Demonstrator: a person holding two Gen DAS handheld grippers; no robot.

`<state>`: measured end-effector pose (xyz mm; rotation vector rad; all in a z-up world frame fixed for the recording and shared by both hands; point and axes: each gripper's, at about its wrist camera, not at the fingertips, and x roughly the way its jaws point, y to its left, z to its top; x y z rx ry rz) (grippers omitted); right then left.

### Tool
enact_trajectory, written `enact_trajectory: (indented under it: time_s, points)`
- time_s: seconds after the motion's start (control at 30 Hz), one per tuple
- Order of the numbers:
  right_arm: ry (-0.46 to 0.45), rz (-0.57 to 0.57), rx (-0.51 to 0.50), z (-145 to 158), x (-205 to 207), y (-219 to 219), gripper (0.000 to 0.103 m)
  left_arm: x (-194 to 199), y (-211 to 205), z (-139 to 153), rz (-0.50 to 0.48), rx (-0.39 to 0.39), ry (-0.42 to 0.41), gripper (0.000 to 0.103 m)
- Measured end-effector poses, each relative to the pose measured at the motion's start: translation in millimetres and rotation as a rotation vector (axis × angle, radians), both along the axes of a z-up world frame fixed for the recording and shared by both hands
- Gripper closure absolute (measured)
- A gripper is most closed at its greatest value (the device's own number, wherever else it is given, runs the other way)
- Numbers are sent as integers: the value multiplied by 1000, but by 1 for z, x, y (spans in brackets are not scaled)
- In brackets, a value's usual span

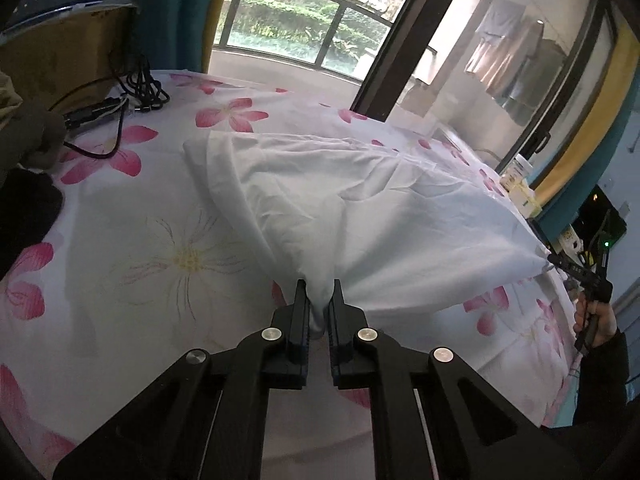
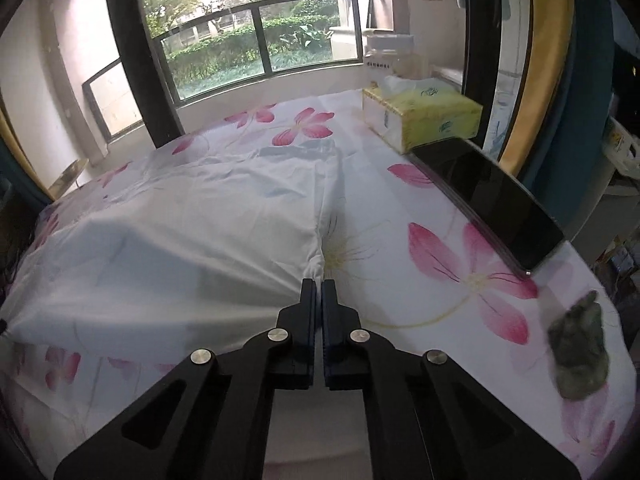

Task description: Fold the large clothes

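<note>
A large pale white garment [image 1: 360,200] lies stretched over the flowered table cloth [image 1: 140,240]. My left gripper [image 1: 320,286] is shut on a bunched corner of the garment and holds it lifted. In the right wrist view the garment [image 2: 180,232] spreads to the left. My right gripper [image 2: 319,282] is shut on its near corner, pulled taut just above the cloth. The right gripper also shows in the left wrist view [image 1: 556,260], at the far right, pinching the garment's other corner.
Black cables [image 1: 140,88] and a dark object [image 1: 24,208] lie at the left. A yellow tissue box [image 2: 424,116], a black tablet [image 2: 496,200] and a grey-green lump [image 2: 576,356] sit at the right. Windows stand behind the table.
</note>
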<state>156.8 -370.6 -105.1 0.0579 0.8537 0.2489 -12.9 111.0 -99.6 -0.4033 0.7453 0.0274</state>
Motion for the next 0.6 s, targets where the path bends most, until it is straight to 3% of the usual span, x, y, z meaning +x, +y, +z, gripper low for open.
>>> enact_trajectory:
  time_s: [0.6]
  points:
    - [0,-24,-21,-4,-57,-21,102,-47,-18,-12,-21,4,28,95]
